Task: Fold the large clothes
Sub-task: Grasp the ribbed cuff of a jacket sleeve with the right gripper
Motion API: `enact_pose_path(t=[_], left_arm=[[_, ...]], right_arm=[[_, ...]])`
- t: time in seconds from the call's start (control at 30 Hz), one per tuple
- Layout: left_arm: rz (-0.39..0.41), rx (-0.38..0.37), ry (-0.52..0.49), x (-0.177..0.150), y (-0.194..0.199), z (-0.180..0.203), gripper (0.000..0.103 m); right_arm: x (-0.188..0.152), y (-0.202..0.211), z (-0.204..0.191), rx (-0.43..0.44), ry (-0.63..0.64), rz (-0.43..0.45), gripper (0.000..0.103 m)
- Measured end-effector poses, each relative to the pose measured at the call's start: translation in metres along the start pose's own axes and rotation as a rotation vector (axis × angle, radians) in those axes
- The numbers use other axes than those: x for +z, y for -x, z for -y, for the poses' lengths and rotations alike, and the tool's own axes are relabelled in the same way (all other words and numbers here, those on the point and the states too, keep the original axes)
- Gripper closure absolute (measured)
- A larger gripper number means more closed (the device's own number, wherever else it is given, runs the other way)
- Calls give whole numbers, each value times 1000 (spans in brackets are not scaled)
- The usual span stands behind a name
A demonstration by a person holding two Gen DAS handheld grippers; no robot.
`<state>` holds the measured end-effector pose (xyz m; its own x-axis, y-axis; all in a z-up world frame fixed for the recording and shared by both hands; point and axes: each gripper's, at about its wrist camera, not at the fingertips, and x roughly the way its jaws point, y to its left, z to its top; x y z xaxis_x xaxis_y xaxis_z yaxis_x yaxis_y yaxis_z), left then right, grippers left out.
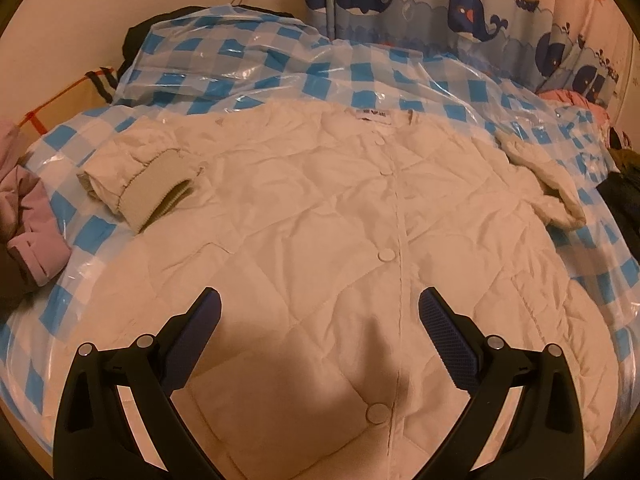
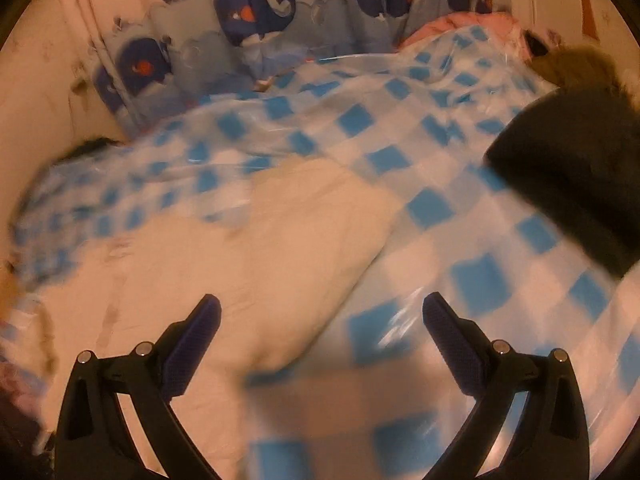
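Note:
A white quilted jacket (image 1: 320,216) lies spread front-up on a blue-and-white checked plastic sheet (image 1: 256,64), its snap placket running down the middle. Its left sleeve (image 1: 136,176) is folded in, ribbed cuff showing; the right sleeve (image 1: 548,184) trails outward. My left gripper (image 1: 320,304) hovers open above the jacket's lower front, nothing between its fingers. The right wrist view is blurred: my right gripper (image 2: 322,312) is open over the jacket's edge (image 2: 256,248) where it meets the checked sheet (image 2: 460,240).
A pink garment (image 1: 28,224) is bunched at the left edge. Dark clothing (image 2: 572,176) lies on the right side of the sheet. A whale-print curtain (image 1: 460,4) hangs behind, with a bare wall (image 1: 80,20) at the back left.

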<state>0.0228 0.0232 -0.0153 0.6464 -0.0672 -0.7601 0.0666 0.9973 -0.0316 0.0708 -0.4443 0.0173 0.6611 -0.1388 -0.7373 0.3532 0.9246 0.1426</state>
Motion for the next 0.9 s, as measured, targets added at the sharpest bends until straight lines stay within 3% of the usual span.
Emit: enact_pose_path(t=[0.13, 0.3, 0.33, 0.4, 0.5, 0.53, 0.57, 0.6, 0.7, 0.77, 0.9], left_arm=[[-44, -1, -34, -5, -13, 10, 8], [-78, -16, -83, -12, -20, 24, 8], [-77, -17, -91, -12, -19, 25, 8], [-76, -26, -108, -13, -17, 29, 8], [-79, -42, -117, -13, -16, 30, 8], [-82, -48, -117, -14, -15, 30, 8], [-86, -60, -116, -14, -15, 30, 8], [-88, -67, -114, -15, -14, 30, 8], [-92, -80, -112, -16, -13, 30, 8], [-90, -77, -113, -16, -13, 31, 8], [-99, -79, -103, -17, -15, 32, 8]], right_arm=[[30, -47, -59, -63, 224, -27, 6], [83, -127, -117, -171, 249, -82, 6], [93, -152, -129, -240, 259, -98, 6], [102, -191, -139, -352, 290, -151, 6], [97, -235, -129, -449, 289, -240, 6], [96, -239, -121, -415, 255, -249, 10], [94, -239, -106, -317, 182, -244, 16], [92, -236, -95, -258, 135, -236, 40], [89, -214, -52, -41, -36, -204, 81], [87, -181, -17, 131, -163, -134, 87], [68, -93, 57, 372, -305, 62, 89]])
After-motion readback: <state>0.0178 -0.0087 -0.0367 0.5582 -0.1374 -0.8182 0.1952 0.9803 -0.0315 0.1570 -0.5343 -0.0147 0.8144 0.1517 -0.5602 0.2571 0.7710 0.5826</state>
